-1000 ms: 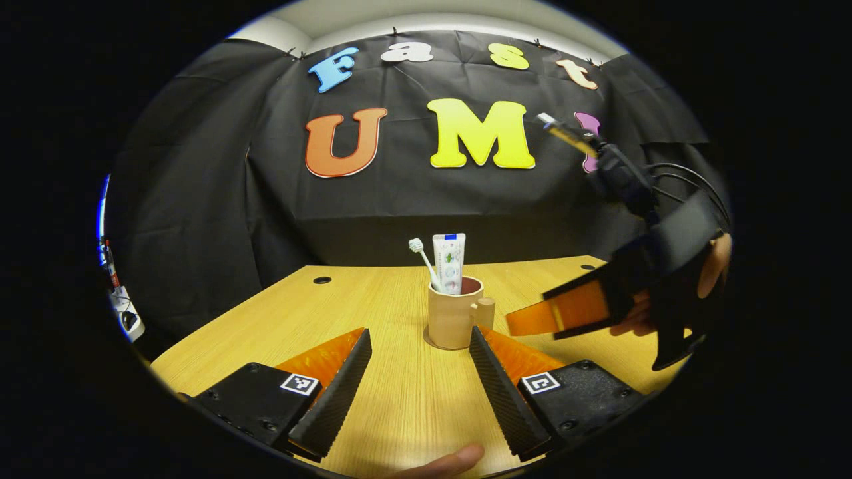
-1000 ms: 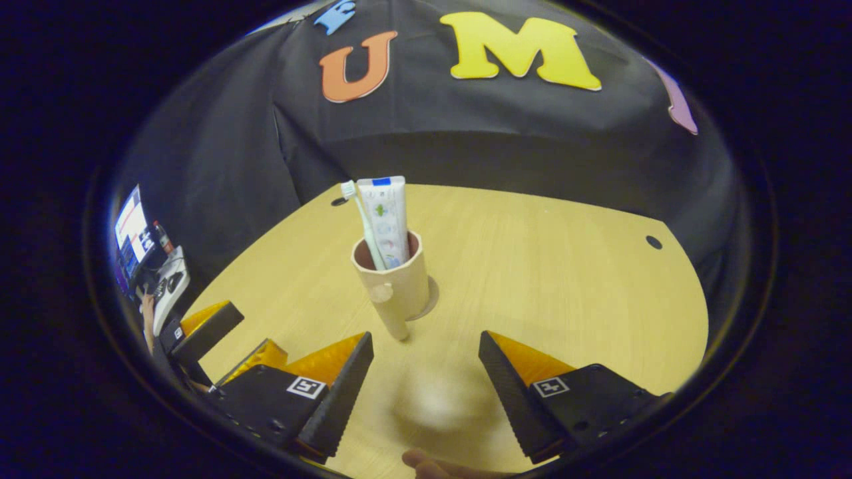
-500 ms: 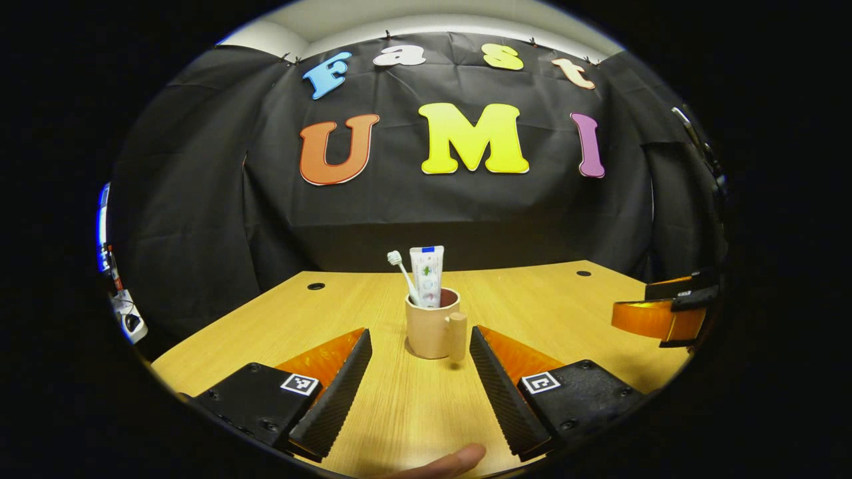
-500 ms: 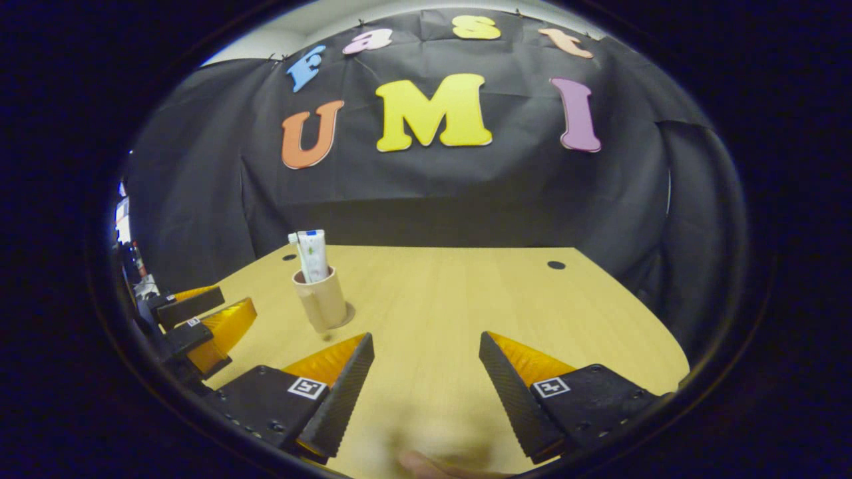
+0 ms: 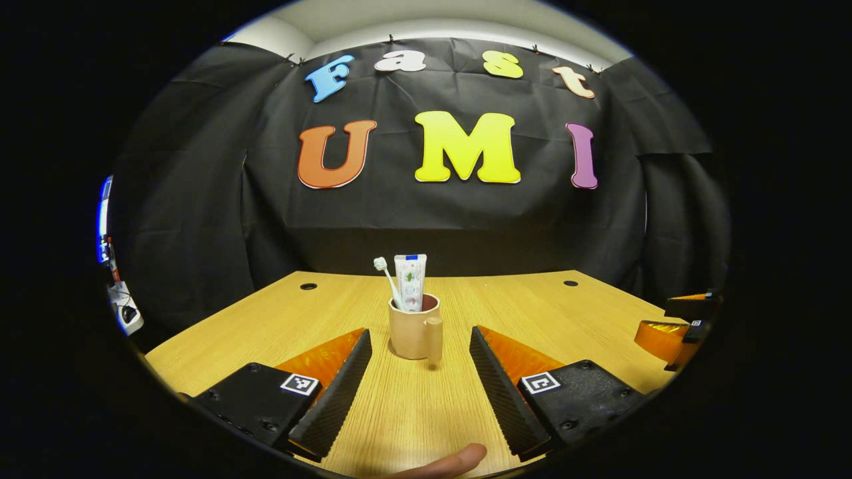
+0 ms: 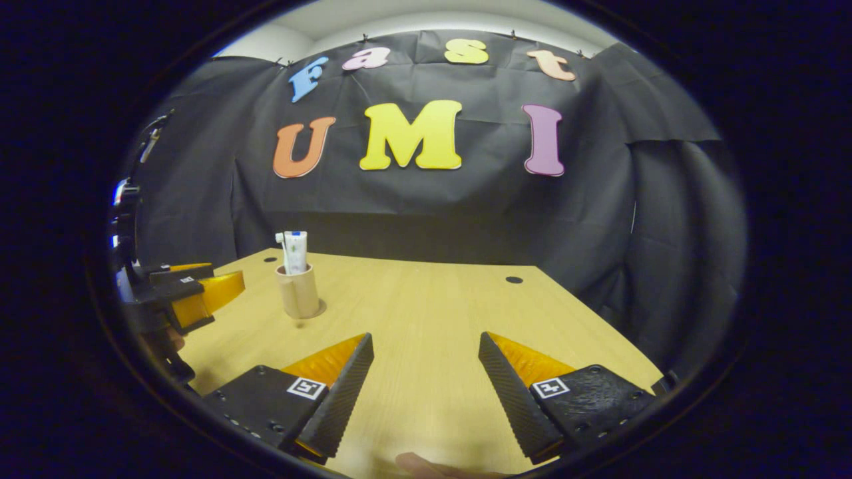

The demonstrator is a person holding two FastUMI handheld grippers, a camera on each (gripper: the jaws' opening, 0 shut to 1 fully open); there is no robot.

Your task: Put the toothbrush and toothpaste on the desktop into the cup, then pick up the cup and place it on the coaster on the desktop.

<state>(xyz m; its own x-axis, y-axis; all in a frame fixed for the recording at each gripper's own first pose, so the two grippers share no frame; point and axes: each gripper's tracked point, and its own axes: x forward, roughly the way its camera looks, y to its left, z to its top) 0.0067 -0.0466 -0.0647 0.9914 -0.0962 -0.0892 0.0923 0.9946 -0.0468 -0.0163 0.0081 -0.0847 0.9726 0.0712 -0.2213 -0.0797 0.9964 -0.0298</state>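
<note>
1. Cup (image 5: 414,329) is sitting upright on coaster (image 6: 318,310) at 12 o'clock of left gripper (image 5: 419,372), toothbrush (image 5: 386,280) and toothpaste (image 5: 410,283) standing inside
2. Left gripper is gaping wide, empty, nearer
3. Right gripper (image 6: 424,379) is gaping wide, empty, cup at its 10 o'clock

left gripper view: low, facing cup (image 5: 414,329) nearby | right gripper view: low, farther right | shared: cup, desktop (image 6: 426,306)

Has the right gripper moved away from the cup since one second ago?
Yes. In the right gripper view the cup, standing on its coaster, now looks smaller and farther left beyond the open right gripper, so the gripper pulled back and rightward.
</note>
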